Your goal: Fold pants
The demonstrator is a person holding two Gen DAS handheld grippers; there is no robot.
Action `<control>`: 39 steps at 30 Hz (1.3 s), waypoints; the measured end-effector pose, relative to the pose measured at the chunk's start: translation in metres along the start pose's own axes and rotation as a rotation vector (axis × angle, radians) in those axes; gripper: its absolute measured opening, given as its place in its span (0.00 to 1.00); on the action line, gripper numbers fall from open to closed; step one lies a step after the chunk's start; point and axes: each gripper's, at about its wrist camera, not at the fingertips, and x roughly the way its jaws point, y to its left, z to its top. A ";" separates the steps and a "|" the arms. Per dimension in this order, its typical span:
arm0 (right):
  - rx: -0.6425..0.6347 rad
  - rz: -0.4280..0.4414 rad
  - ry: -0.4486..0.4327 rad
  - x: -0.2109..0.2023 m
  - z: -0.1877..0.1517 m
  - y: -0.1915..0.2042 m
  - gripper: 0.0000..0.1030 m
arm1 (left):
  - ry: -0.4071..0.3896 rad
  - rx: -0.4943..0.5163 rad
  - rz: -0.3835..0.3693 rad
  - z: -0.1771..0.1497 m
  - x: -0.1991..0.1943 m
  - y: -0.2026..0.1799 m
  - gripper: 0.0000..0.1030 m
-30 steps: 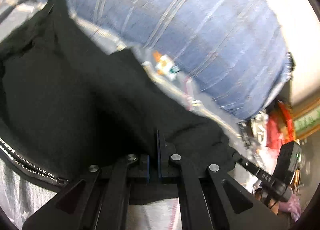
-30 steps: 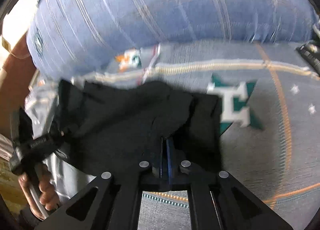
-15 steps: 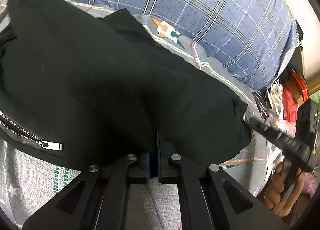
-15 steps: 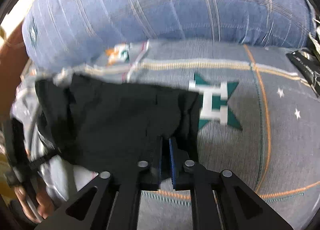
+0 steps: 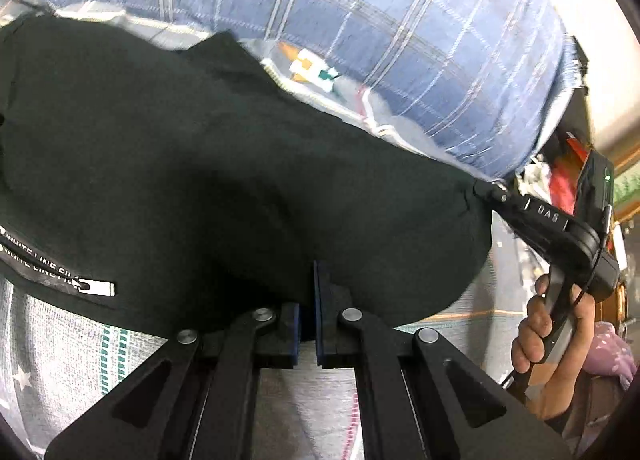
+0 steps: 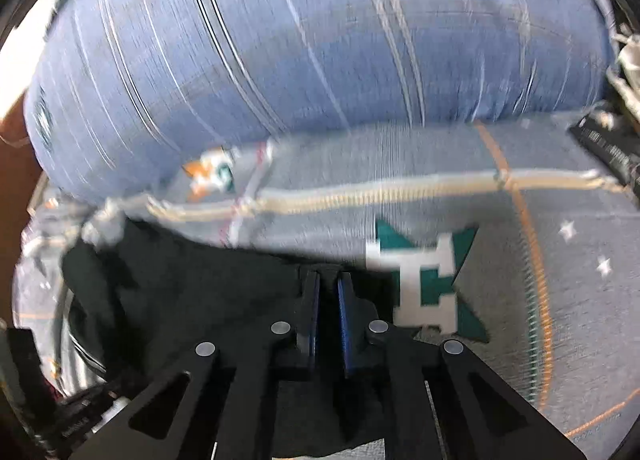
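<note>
The black pants (image 5: 200, 160) hang spread between both grippers above the bed, a white zip pocket (image 5: 94, 287) at their lower left. My left gripper (image 5: 307, 288) is shut on their near edge, and the cloth covers its tips. My right gripper (image 5: 480, 189) pinches the right corner, a hand (image 5: 540, 340) around its handle. In the right wrist view the right gripper (image 6: 329, 280) has its jaws closing, a narrow gap left with the black pants (image 6: 192, 292) between the pads. That view is blurred.
A big blue checked pillow (image 5: 400, 40) lies across the back, seen also as the pillow (image 6: 300, 40) in the right wrist view. A grey bedsheet (image 6: 520, 220) with a green and white star pattern (image 6: 424, 284) lies below. Red and white clutter (image 5: 560, 176) sits beyond the bed's right edge.
The pants have spread wider between the grippers and now fill the left view. The right jaws parted slightly from fully shut. The star pattern has come closer to the right gripper.
</note>
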 end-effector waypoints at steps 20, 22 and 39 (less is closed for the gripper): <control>-0.096 0.180 -0.061 -0.040 -0.015 0.053 0.54 | -0.153 0.014 0.006 0.025 -0.080 0.034 0.60; -0.135 0.231 -0.058 -0.039 -0.024 0.081 0.54 | -0.180 -0.044 0.068 0.043 -0.094 0.060 0.67; -0.679 0.134 0.070 0.068 -0.123 0.272 0.45 | -0.063 -0.367 0.052 0.083 -0.105 0.221 0.68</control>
